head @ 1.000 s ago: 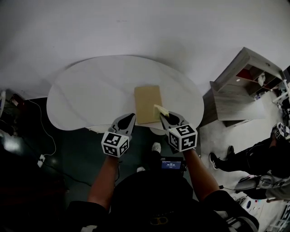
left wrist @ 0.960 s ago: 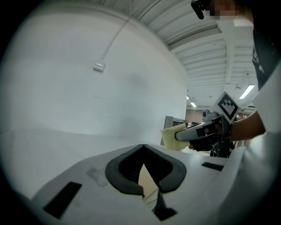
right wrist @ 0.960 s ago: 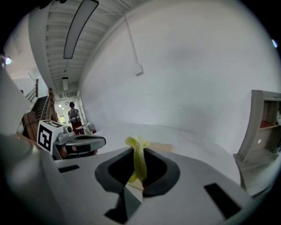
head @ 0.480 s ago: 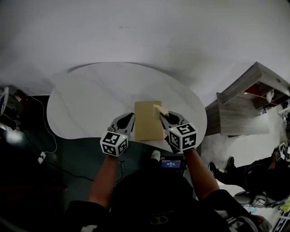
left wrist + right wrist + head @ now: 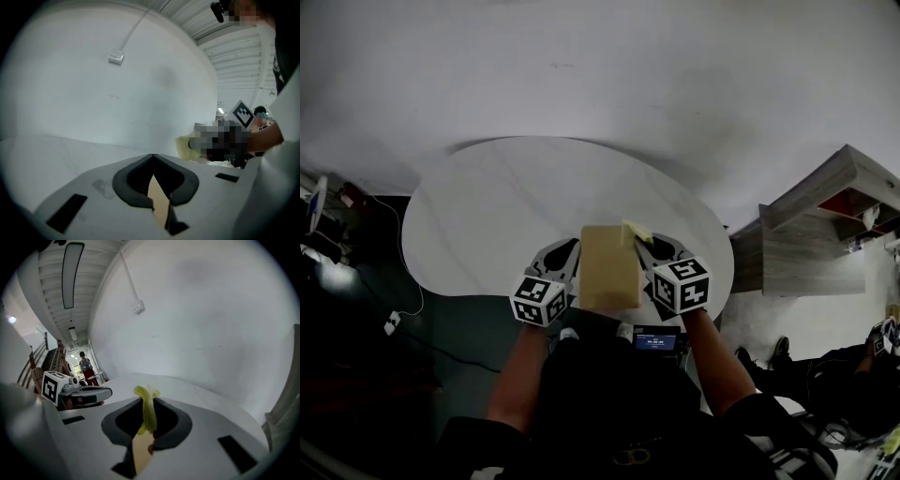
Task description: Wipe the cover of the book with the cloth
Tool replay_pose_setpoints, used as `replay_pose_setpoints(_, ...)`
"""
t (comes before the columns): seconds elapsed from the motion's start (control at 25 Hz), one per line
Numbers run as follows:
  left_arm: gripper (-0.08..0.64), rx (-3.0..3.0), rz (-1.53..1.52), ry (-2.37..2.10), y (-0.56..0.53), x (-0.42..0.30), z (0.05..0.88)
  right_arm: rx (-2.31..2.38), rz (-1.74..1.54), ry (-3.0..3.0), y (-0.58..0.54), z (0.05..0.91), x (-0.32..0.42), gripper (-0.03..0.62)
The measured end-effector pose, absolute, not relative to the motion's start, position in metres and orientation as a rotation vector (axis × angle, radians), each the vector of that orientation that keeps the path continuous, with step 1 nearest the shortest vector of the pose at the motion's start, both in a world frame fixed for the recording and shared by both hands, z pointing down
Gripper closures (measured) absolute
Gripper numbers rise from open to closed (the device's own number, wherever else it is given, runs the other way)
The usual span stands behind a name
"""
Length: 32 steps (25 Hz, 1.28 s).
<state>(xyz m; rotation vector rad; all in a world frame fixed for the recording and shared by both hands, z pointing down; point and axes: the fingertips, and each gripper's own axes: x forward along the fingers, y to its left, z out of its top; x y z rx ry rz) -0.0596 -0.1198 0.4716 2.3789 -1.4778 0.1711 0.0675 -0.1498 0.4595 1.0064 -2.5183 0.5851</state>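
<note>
Two grippers show in the head view, one at each side of the tan book [image 5: 609, 267], which sits at the near edge of the white table [image 5: 487, 216]. The left gripper [image 5: 565, 251] touches the book's left edge. The right gripper [image 5: 649, 246] carries the yellow cloth [image 5: 635, 231]. In the left gripper view the jaws are closed, with a thin tan bit of book [image 5: 158, 201] between them. In the right gripper view the jaws pinch the cloth [image 5: 148, 408]. I think the book is stiff and a bit heavy, so hold its edge. The cloth looks soft and floppy.
</note>
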Motion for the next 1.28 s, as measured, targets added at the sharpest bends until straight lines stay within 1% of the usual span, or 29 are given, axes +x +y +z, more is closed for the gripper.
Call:
replay_pose_setpoints(0.52,0.555,2.489,0.177,-1.280,-0.145,-0.066,0.464,1.196,0.588,-2.481,-0.160,0.443,0.056,0.505)
replay_pose_setpoints(1.0,0.555,2.505,0.184,-1.244,-0.151,-0.073,0.464,1.225,0.592,-2.468,-0.161,0.442,0.048,0.505)
replay_pose_setpoints(1.28,0.555,2.480,0.194,-1.262,-0.152,-0.071,0.469,1.222,0.601,-2.456,-0.164,0.445,0.058,0.505)
